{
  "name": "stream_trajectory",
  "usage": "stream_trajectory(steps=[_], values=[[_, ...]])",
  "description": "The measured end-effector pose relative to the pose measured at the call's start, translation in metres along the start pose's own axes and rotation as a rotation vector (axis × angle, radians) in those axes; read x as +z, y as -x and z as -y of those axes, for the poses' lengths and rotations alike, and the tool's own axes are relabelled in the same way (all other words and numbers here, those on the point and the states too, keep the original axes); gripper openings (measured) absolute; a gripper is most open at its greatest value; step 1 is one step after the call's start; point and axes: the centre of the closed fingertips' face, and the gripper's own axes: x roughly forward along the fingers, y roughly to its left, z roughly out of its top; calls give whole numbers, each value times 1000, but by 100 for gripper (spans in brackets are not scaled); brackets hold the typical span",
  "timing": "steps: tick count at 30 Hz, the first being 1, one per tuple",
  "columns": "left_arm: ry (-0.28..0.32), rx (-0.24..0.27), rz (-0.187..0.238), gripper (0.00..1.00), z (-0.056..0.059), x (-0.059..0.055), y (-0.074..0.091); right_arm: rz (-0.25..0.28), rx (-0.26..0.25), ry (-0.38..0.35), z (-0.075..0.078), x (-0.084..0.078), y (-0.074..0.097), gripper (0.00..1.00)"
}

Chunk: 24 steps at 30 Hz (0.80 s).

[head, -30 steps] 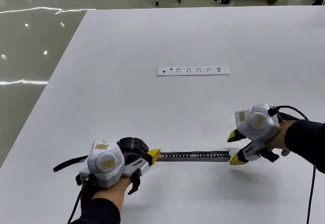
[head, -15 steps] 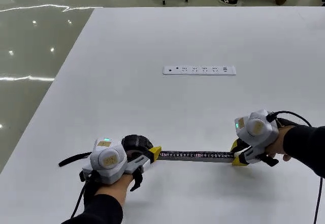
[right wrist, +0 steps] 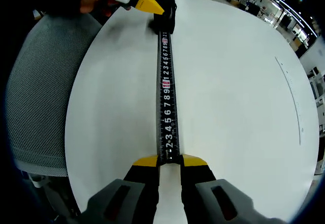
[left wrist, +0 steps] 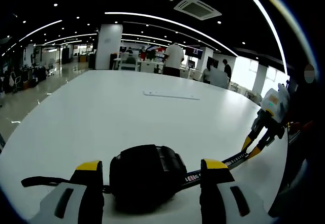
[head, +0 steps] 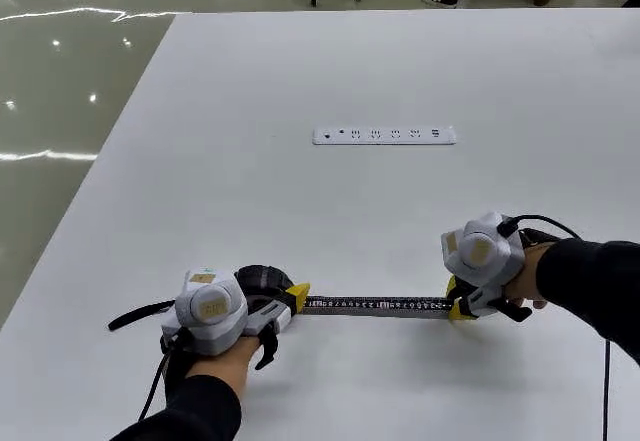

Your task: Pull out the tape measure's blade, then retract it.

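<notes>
- The left tool [left wrist: 152, 169] is clenching the black round plastic tape measure case [left wrist: 147, 176]. One jaw is sitting on each side of it, and the hold is looking snug.
- The right tool [right wrist: 170, 161] is pinching the very end of the thin dark metal blade [right wrist: 166, 97], right by the first small numbers. Its jaws are pressing almost together.
- The blade is lying flat on the wide white surface [head: 300, 191]. It is running straight from one tool to the other, and the two tools are sitting well apart.
- A black strap [head: 135, 314] is trailing out behind the left tool, away from the blade.
- A long white power strip [head: 384, 135] is lying far out ahead of both tools, well clear of the blade.
- The blade is looking partly pulled out, so the pulling step is probably going on or nearly done. Letting it slide back in is coming after that.
- The case is probably feeling chunky and hard, so its sides are a good place for holding.
- The blade is probably light, thin and springy. It is likely staying stiff along its length but bending if twisted.
- Its face may be slippery and its edges sharp, so the end tip is the best place for pinching.
- A spring is likely tugging the blade home, so letting go fast could be sending it whipping back.
</notes>
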Motion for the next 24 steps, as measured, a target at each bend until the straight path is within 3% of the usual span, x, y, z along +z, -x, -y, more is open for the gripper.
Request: stream_trajectory(steps=[1, 7, 13, 17, 24], values=[[22, -3, -24, 70, 1, -4, -1, 0, -1, 2, 1, -1, -1, 10], [34, 43, -35, 61, -7, -5, -4, -24, -3, -5, 0, 0, -1, 11], [38, 45, -49, 61, -7, -6, -5, -26, -3, -24, 1, -1, -1, 11], [11, 55, -107, 59, -7, -7, -6, -30, -2, -19, 1, -1, -2, 11], [5, 50, -110, 59, -8, -8, -5, -20, -4, -45, 2, -1, -2, 11]])
